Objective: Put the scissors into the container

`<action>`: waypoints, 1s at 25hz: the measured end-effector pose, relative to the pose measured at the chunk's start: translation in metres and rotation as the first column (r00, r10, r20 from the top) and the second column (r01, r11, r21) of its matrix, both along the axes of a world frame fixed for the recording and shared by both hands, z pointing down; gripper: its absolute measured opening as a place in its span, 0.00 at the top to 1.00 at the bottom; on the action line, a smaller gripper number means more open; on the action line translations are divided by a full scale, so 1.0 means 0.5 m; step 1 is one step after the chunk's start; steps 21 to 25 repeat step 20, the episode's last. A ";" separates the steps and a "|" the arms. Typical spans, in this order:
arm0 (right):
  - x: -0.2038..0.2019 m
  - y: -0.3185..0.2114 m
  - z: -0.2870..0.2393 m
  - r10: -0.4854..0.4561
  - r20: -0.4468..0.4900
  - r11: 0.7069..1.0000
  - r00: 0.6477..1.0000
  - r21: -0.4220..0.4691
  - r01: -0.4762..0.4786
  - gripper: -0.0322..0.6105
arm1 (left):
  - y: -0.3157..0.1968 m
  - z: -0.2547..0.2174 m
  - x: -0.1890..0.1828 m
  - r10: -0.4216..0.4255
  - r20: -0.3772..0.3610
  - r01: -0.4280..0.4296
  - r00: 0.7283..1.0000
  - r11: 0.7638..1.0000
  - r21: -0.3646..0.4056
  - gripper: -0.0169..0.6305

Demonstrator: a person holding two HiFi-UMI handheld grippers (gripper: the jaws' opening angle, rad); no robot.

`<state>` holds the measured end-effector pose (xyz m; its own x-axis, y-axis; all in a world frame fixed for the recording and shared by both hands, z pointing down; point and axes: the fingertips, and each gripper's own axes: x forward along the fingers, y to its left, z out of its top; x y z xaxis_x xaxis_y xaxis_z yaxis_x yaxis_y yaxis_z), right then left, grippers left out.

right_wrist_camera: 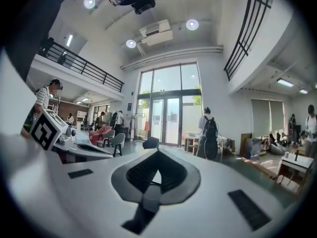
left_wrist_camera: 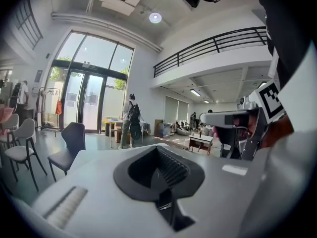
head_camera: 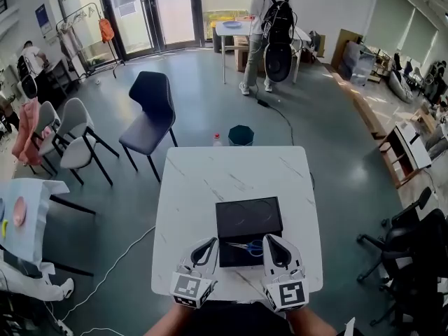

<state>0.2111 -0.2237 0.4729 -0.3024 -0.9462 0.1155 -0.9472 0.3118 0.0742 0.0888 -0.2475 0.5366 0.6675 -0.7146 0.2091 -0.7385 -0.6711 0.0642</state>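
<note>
A black rectangular container [head_camera: 245, 218] sits on the white marble table [head_camera: 210, 180] near its front edge. Blue-handled scissors [head_camera: 248, 246] lie inside it at the near side, between my two grippers. My left gripper [head_camera: 212, 241] is at the container's near-left corner and my right gripper [head_camera: 269, 239] at its near-right; both are shut and hold nothing. In the left gripper view the left gripper [left_wrist_camera: 157, 148] has its jaws together and points out over the room, as does the right gripper [right_wrist_camera: 158, 152] in its own view. Neither gripper view shows the scissors or the container.
A dark green bin [head_camera: 241, 135] and a small bottle [head_camera: 217, 140] stand on the floor past the table's far edge. A dark chair [head_camera: 150, 114] is at the far left, an office chair [head_camera: 409, 240] at the right. A person with a backpack [head_camera: 274, 26] stands by a far table.
</note>
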 end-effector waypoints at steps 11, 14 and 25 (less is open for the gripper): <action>0.024 0.001 0.024 -0.017 0.027 0.998 1.000 -0.056 0.018 0.94 | -0.020 -0.014 0.008 0.020 -0.006 -0.020 1.000 1.000 0.016 0.96; 0.016 0.001 0.022 -0.038 0.017 0.997 0.999 -0.060 0.039 0.94 | -0.010 -0.009 0.020 0.048 0.022 -0.049 0.999 0.998 0.025 0.96; 0.012 0.002 0.032 -0.050 -0.006 0.996 0.999 -0.075 0.050 0.94 | 0.003 -0.001 0.036 0.058 0.053 -0.060 0.997 0.997 0.040 0.96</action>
